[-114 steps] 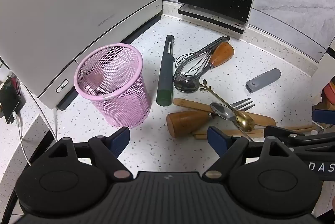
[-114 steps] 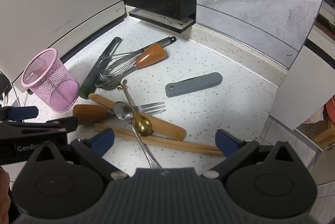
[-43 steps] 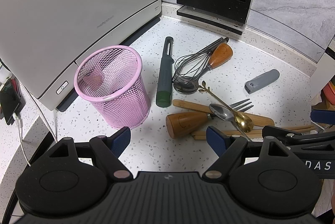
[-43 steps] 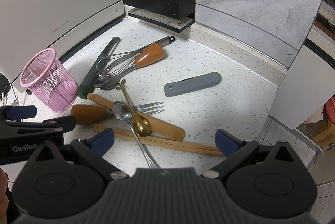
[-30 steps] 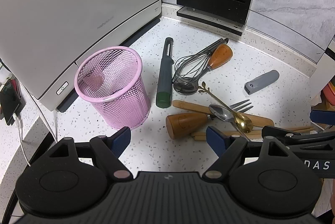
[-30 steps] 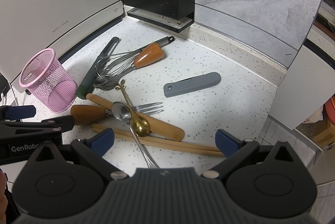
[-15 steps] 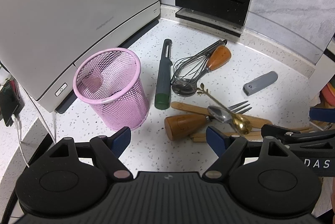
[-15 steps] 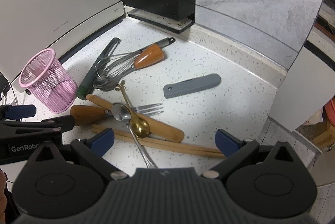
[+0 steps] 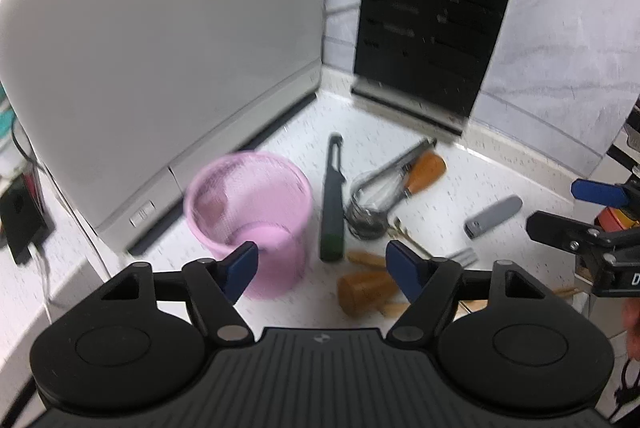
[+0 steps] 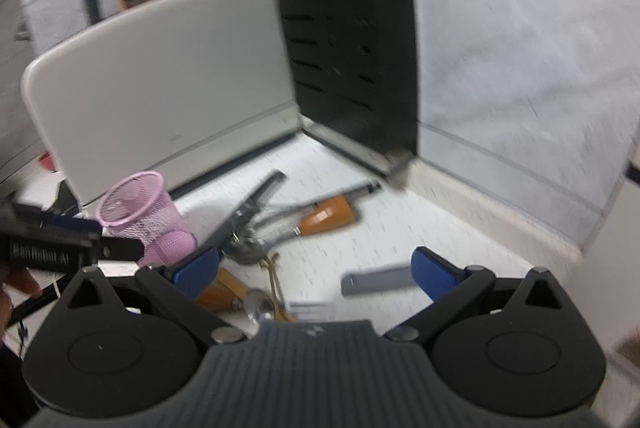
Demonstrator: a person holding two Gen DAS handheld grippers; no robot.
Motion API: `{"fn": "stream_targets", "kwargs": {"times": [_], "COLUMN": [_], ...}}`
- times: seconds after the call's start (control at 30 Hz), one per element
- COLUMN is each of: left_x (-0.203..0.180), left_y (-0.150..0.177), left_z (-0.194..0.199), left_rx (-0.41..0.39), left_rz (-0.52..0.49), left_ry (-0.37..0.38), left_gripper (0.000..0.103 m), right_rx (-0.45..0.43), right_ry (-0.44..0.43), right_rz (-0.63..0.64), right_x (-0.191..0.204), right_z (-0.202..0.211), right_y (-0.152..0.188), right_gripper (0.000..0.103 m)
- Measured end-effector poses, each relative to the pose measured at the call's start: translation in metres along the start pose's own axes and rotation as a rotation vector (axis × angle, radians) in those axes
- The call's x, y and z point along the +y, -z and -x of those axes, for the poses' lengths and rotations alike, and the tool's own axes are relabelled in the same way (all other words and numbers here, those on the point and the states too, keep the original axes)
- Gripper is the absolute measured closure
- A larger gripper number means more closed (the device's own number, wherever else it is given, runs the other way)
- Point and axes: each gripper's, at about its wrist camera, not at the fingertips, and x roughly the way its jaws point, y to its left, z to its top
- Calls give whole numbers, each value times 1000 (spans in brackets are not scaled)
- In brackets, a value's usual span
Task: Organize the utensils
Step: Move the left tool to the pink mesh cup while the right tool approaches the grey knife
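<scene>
Speckled white counter [image 9: 532, 164] carries the utensil pile at lower centre, cup [image 9: 248, 212] left of it, and both the left gripper [image 9: 322, 268] and right gripper [image 10: 314, 268] hover wide open and empty, the peeler [image 9: 333, 204] lying lengthwise just ahead of the left.

Blurred utensil pile [image 10: 280, 228] beside pink basket [image 10: 140, 212]

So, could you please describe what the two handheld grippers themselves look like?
Both match. The left gripper and the right gripper each have a matte black body with a ribbed centre plate, two round discs, angular black linkage arms and blue-padded jaws. White lettering marks their sides, too blurred to read. No cables are visible.
</scene>
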Motion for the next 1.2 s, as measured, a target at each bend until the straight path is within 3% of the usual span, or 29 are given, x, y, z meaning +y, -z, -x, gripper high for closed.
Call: {"fn": "stream_targets", "kwargs": {"times": [0.07,0.13,0.33,0.4,0.63,0.8,0.97,1.2], "left_x": [9,18,43,48,59,56,54,54], "left_y": [-6,-14,-32,-35,-29,-24,-21,-25], "left_z": [4,6,-6,-12,-26,-32,-39,-45], "left_rx": [-37,-52,24,42,55,56,70,83], "left_rz": [15,36,55,32,33,10,-17,-5], "left_ry": [-6,-14,-47,-61,-52,-48,-52,-50], "left_gripper": [18,18,17,17,18,18,18,18], "right_rx": [-39,-19,95,145,216,295,325,452], "right_ry": [-18,-17,-104,-129,-181,-198,-126,-170], "right_rz": [36,22,122,169,335,545,589,897], "right_x": [-4,-12,-10,-3,28,49,12,-26], "right_z": [-3,-10,-30,-37,-51,-65,-66,-83], "right_y": [0,-2,2,5,11,19,7,-4], "right_gripper": [3,3,6,16,36,54,54,56]}}
